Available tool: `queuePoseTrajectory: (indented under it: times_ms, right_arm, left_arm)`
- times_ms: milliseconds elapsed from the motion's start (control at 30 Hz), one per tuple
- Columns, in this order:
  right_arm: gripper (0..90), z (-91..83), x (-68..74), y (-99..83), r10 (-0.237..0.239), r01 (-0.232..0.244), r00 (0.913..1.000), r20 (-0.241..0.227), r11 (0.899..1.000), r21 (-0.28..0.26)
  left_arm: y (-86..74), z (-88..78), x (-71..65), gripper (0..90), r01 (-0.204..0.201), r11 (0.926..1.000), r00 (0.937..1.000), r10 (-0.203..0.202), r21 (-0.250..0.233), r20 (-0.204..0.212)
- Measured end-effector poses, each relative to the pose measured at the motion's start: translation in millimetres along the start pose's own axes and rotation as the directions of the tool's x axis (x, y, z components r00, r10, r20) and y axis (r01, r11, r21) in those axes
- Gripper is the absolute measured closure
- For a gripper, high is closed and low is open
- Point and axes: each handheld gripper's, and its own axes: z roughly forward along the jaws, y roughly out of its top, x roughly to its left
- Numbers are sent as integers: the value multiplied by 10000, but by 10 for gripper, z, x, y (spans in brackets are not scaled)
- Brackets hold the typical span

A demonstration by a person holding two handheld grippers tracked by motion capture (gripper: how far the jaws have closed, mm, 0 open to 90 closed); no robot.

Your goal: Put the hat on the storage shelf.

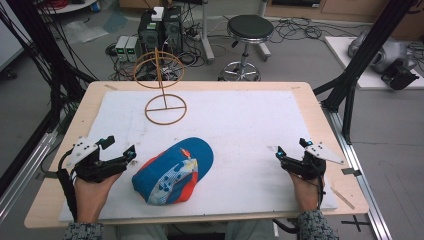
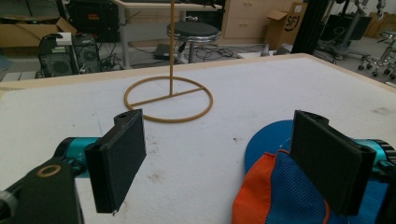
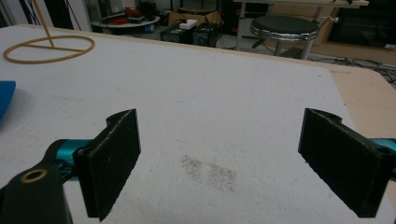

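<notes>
Beside your left gripper [image 1: 131, 151] lies the cap [image 1: 172, 171] — both grippers' jaws spread, empty; pinch its brim squarely — the stand [image 1: 165, 97] waits beyond.

A cap [image 1: 173, 171] is seen in bright blue with orange parts, and a pale strip with small blue marks runs over its top. In the left gripper view, blue mesh and an orange panel [image 2: 254, 196] are shown on it. The wire stand [image 1: 165, 92] is coloured yellow-brown. The mat [image 1: 260, 125] is white with a few dark specks, and the table [image 1: 100, 90] is light wood. Both grippers [image 1: 131, 151] [image 1: 278, 152] are black with teal parts, and a grey plate [image 1: 82, 148] is carried on top.
</notes>
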Motion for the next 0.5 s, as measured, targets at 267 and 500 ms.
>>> queuePoseTrajectory:
  times_ms: [267, 500]
  right_arm:
    - [120, 10, -2, 0, -48, 48, 10000, -19, 10000, -36]
    - [120, 8, -1, -2, -78, 78, 10000, 9, 10000, 32]
  left_arm:
    - [10, 15, -37, 191, -82, 10000, 9997, 82, 15, 225]
    - [70, 9, -103, 191, -135, 9999, 9962, 135, 0, 859]
